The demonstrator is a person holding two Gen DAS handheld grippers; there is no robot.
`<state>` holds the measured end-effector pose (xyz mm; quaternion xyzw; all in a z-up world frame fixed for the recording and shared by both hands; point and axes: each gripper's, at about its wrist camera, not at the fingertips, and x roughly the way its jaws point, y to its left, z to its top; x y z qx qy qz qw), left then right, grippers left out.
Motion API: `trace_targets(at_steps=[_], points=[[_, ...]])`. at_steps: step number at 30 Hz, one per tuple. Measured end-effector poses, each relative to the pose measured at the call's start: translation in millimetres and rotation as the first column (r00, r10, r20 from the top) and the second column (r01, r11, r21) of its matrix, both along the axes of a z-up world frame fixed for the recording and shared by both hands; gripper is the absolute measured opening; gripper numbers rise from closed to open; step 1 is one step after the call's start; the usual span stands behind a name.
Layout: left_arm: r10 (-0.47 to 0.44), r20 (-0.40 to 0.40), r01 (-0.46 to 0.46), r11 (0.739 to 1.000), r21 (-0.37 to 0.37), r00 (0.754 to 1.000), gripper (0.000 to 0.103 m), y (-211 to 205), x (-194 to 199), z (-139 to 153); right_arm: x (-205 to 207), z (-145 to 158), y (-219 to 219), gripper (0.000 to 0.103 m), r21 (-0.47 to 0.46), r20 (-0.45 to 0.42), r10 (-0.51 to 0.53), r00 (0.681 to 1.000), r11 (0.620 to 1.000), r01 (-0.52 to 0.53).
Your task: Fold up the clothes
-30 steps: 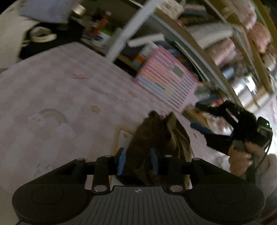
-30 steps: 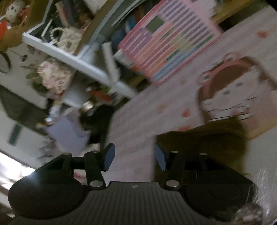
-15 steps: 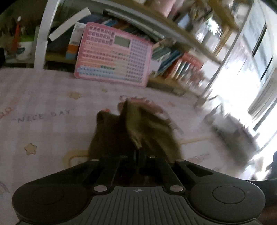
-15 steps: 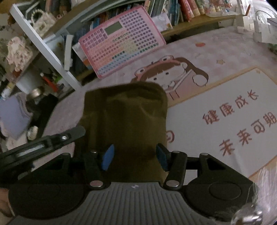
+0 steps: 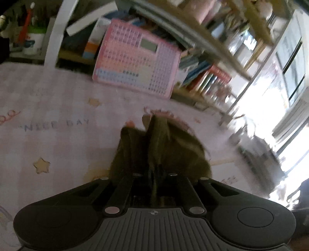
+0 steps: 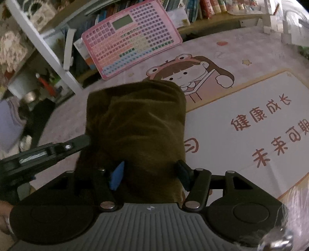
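An olive-brown garment (image 6: 135,123) lies folded in a block on the pink cartoon mat (image 6: 241,119). In the left wrist view the garment (image 5: 160,146) bunches up in front of my left gripper (image 5: 154,173), whose jaws are shut on its near edge. From the right wrist view the left gripper (image 6: 77,142) reaches in from the left and touches the garment's left side. My right gripper (image 6: 149,173) is open, its fingers straddling the garment's near end, one blue pad (image 6: 116,175) on the left.
A pink keyboard toy board (image 6: 131,36) leans against a bookshelf (image 6: 208,7) at the mat's far edge. A white shelf post (image 5: 58,32) stands at the back left. A bright window (image 5: 289,96) is on the right in the left wrist view.
My left gripper has closed on the garment's edge and turned toward the window side. My right gripper has swung over the garment and now straddles it, still open.
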<state>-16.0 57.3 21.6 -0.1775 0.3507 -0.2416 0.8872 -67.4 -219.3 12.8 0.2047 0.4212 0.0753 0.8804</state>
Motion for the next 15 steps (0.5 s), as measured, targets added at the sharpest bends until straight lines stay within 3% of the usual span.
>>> trace_targets(at_steps=[2, 3, 4, 11, 15], points=[[0.009, -0.022, -0.009, 1.0, -0.002, 1.0, 0.045, 8.3, -1.2, -0.7, -2.8, 3.0, -8.0, 0.06, 0.048, -0.002, -0.01, 1.0, 0.999, 0.01], [0.012, -0.04, -0.012, 1.0, 0.001, 0.999, 0.069, 11.9, -0.8, -2.0, -4.6, 3.2, -12.8, 0.063, 0.074, -0.009, -0.018, 1.0, 0.997, 0.018], [0.014, -0.057, -0.014, 1.0, 0.004, 0.998, 0.078, 15.5, -0.4, -3.2, -5.0, 1.2, -17.4, 0.064, 0.099, -0.03, -0.032, 0.999, 0.994, 0.035], [-0.04, -0.196, 0.047, 0.998, 0.032, 0.98, 0.077, 6.5, 10.3, -26.1, -0.5, -18.5, -37.4, 0.068, 0.275, -0.17, -0.083, 0.982, 0.953, 0.128], [-0.05, -0.262, 0.044, 0.999, -0.028, 0.964, 0.075, 5.3, 16.2, -39.0, 5.0, -26.3, -33.1, 0.068, 0.304, -0.194, -0.066, 0.979, 0.944, 0.124]])
